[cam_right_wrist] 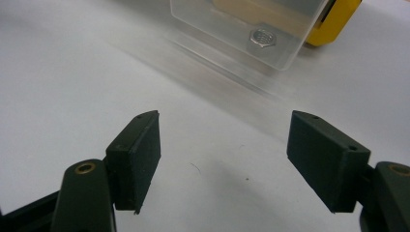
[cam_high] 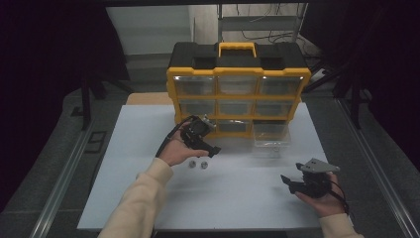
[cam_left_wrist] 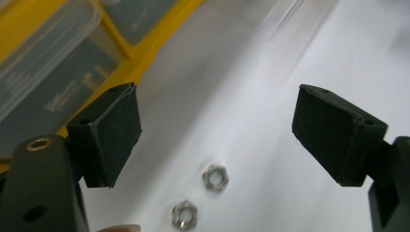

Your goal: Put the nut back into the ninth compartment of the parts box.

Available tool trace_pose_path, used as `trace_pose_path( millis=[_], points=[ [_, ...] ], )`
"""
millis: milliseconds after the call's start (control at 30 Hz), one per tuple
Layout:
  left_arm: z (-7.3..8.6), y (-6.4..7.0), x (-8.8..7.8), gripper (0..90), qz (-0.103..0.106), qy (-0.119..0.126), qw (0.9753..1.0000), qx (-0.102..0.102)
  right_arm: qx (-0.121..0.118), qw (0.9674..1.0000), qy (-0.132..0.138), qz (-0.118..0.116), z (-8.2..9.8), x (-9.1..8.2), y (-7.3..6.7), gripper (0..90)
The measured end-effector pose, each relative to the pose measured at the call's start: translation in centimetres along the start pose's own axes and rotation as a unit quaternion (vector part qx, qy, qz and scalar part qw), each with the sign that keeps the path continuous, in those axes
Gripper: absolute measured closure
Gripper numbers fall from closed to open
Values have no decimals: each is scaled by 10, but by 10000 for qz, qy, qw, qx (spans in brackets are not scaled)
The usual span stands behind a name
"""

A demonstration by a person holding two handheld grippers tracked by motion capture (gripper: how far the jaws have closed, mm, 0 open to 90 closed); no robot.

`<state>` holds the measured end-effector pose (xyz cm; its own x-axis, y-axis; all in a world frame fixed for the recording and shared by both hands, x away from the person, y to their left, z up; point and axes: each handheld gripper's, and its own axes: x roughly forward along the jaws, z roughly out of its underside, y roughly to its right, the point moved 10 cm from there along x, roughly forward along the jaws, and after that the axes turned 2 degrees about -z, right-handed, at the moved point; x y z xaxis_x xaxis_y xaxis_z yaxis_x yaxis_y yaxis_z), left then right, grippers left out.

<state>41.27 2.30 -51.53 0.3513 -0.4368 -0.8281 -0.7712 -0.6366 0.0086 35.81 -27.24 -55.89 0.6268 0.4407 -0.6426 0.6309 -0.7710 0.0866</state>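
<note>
Right now the left gripper (cam_left_wrist: 215,130) hangs with its jaws spread wide and empty over two hex nuts (cam_high: 196,164) lying side by side on the white bench (cam_high: 237,198), nearer its left edge, in front of the yellow organizer (cam_high: 237,84). Best to come straight down, centre one nut between the pads and avoid nudging its neighbour. The right gripper (cam_right_wrist: 225,159) rests near the right edge, jaws likewise released, facing the pulled-out clear drawer (cam_right_wrist: 251,29).

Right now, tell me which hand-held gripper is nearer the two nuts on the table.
Left. The left hand-held gripper hovers just above and beside the two nuts, jaws open; the right hand-held gripper sits far off toward the table's right.
</note>
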Motion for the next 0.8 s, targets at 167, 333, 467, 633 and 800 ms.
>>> trace_pose_path(
  millis=[167,333,467,633,800],
  points=[
    [18,-5,0,180,-47,-63,10000,-55,-7,10000,0,5,0,0,0,287],
    [33,-10,2,181,-55,-140,9998,-138,-4,10000,-7,1,0,0,-1,287],
    [40,-12,4,184,-69,-183,9996,-190,-1,10000,-11,2,0,1,-1,287],
    [54,-16,10,187,-127,-315,9992,-216,-9,10000,-17,7,0,1,-1,287],
    [66,-19,20,193,-169,-489,9984,-225,-13,10000,-20,3,0,1,-1,287]
  ],
)
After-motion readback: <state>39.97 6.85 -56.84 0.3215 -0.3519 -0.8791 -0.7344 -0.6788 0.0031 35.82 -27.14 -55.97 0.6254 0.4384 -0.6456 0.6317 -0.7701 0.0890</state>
